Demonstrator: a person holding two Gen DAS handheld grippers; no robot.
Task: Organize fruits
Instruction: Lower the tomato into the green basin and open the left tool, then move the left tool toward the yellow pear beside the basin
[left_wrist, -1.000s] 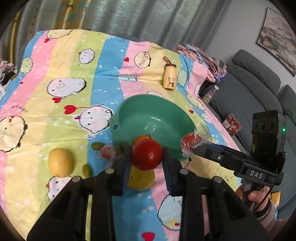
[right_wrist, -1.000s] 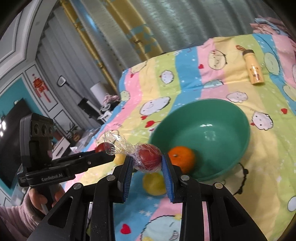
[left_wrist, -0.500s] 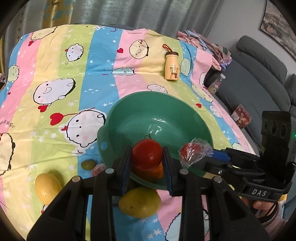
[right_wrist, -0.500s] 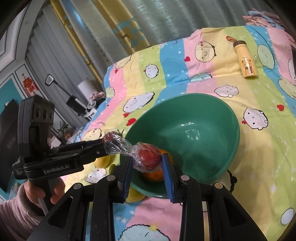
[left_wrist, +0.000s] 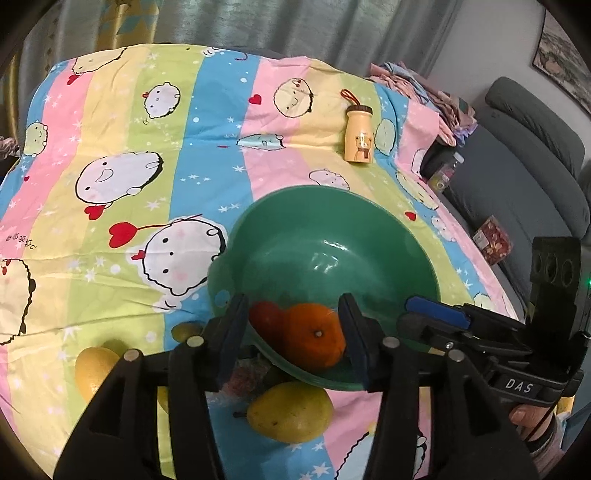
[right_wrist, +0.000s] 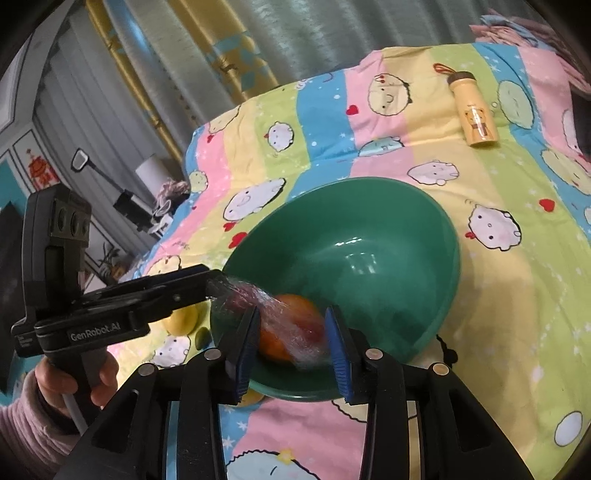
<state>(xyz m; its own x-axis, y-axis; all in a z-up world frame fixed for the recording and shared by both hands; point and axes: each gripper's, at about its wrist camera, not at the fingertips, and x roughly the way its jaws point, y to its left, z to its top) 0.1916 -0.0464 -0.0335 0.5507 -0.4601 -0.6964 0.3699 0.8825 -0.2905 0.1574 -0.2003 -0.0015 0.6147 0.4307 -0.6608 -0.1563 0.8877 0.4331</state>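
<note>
From my left wrist camera: a bed under a pastel striped cartoon sheet (left_wrist: 155, 110), grey curtains behind, a grey sofa (left_wrist: 532, 162) at right. A green bowl (left_wrist: 332, 229) holds an orange (left_wrist: 314, 339) and a red tomato (left_wrist: 264, 319). My left tongs (left_wrist: 291, 339) are opening, pads clear of both. A yellow mango (left_wrist: 290, 411) lies beside the bowl; a yellow bottle (left_wrist: 358, 134) lies farther back.

From my right wrist camera: my right tongs (right_wrist: 291, 343) are opening over the bowl's near rim; a plastic-wrapped red fruit (right_wrist: 295, 332), blurred, sits between them, untouched.
</note>
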